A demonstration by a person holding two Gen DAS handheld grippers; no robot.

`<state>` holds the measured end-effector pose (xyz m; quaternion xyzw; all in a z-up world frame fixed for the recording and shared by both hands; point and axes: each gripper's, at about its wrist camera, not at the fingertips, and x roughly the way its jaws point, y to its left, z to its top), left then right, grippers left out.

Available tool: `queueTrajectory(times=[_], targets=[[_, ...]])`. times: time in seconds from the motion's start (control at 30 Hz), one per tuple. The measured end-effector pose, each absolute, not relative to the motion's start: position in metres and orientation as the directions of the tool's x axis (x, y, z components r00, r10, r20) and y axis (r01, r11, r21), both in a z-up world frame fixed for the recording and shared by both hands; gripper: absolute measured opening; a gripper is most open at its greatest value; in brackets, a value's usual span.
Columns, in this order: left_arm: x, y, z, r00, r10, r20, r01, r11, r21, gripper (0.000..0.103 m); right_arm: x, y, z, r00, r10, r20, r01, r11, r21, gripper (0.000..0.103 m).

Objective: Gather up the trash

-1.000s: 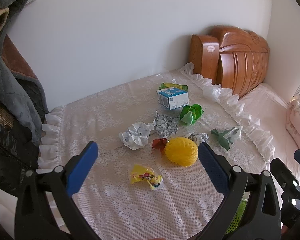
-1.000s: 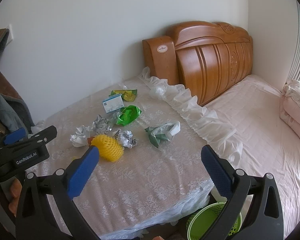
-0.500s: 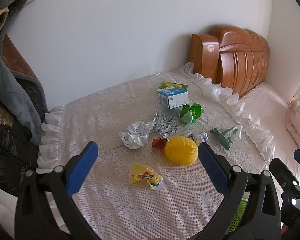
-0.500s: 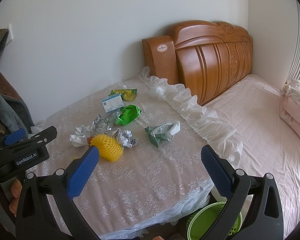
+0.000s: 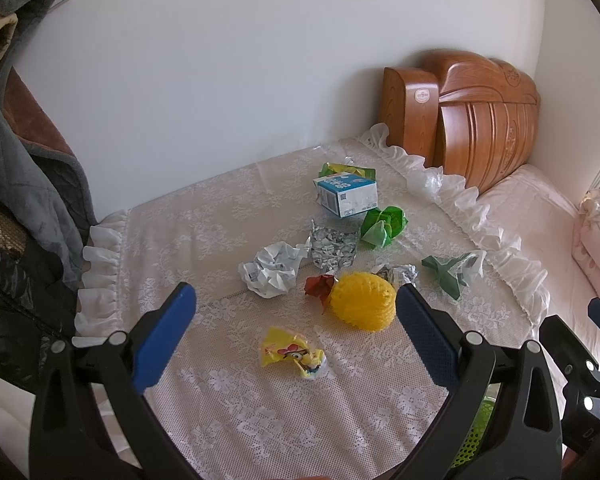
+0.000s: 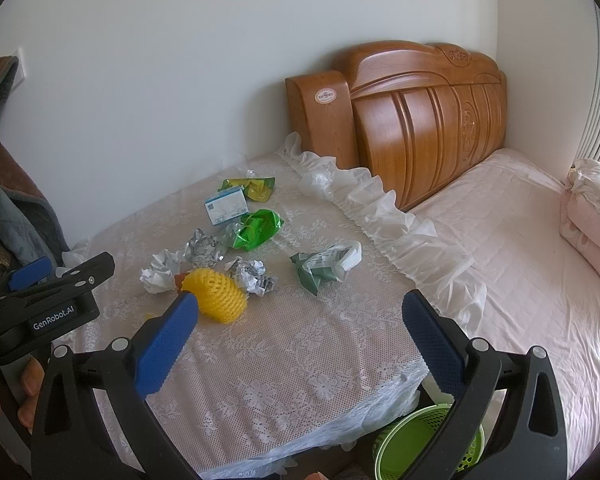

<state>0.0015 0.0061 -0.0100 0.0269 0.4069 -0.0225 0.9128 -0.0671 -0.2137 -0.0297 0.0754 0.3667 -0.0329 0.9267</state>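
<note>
Both tongs gape wide, empty — yellow wrapper (image 5: 292,354) lies just ahead, centred between the left tongs (image 5: 296,334); right tongs (image 6: 298,338) farther.

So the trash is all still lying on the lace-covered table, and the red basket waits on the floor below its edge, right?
Not quite: the basket is green, not red, as the right wrist view shows. The rest holds: the trash, such as the yellow foam net, lies on the lace-covered table, basket on the floor below its edge.

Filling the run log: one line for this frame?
phase: pre-grasp | left gripper: open, empty | right gripper: open, empty | trash on lace tablecloth: untouched | nearest: yellow foam net | green basket: below table edge
</note>
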Motion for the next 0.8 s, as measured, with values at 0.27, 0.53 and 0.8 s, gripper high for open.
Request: queueTrajectory(times=[0.27,0.53,0.8], targets=[[0.0021,0.0054,-0.0107,0.667,-0.018,-0.744,0.062,0.998,0.032,0.095,-0.0668,-0.2134,-0.0292,0.728,-0.005,-0.685,0.115,0.987,0.115,0.101],[0.0023,0.0038,-0.0116,0.665,-0.018,-0.747,0.064,0.997,0.033,0.095,-0.0662,-0.2133,-0.0289,0.728,-0.003,-0.686,0.115,0.986,0.117,0.101],[0.0023,-0.0001,-0.014,0.662,-0.018,-0.75,0.069,0.997,0.038,0.095,-0.0662,-0.2133,-0.0288,0.728,-0.003,-0.686,0.115,0.986,0.118,0.101]])
